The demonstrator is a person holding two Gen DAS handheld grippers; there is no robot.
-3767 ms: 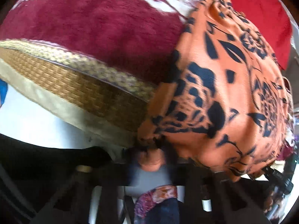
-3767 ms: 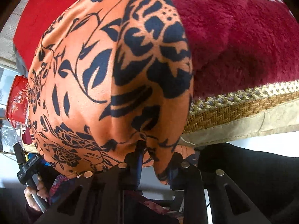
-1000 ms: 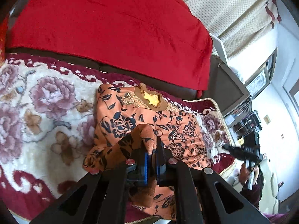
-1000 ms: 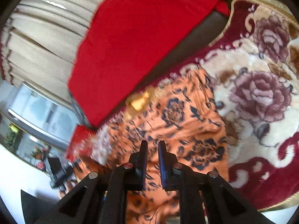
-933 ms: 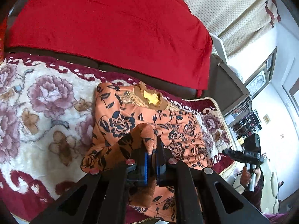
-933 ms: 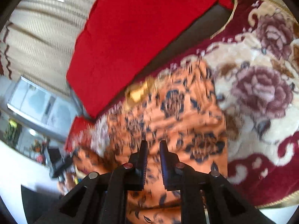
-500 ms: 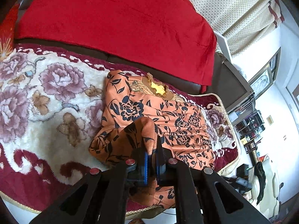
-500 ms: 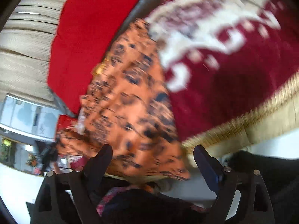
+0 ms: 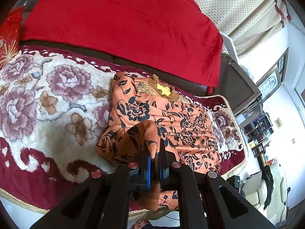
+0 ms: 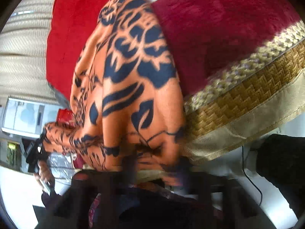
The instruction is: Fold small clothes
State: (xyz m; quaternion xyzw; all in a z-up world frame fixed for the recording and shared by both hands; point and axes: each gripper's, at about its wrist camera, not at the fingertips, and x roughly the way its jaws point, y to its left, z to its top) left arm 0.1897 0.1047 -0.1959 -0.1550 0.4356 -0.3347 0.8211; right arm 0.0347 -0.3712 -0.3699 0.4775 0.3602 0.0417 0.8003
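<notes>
An orange garment with a dark blue flower print (image 9: 171, 118) lies on a flowered red and cream blanket (image 9: 47, 105), its yellow-lined neck toward the sofa back. My left gripper (image 9: 155, 156) is shut on a raised fold of its near left edge. In the right wrist view the same garment (image 10: 133, 80) hangs over the blanket's front edge, very close and blurred. My right gripper (image 10: 156, 169) is low under that hanging hem; its fingers are smeared by motion and I cannot tell how the jaws stand.
A red throw (image 9: 124, 22) covers the sofa back. The blanket's gold woven border (image 10: 247, 91) runs along the front edge. A red cushion (image 9: 9, 36) is at far left. Curtains (image 9: 238, 5) and shelves (image 9: 261, 122) stand to the right.
My right gripper opened half a second ago, then dropped from above the garment to below the blanket's front edge at the hanging hem. My left gripper kept its hold and drew back slightly.
</notes>
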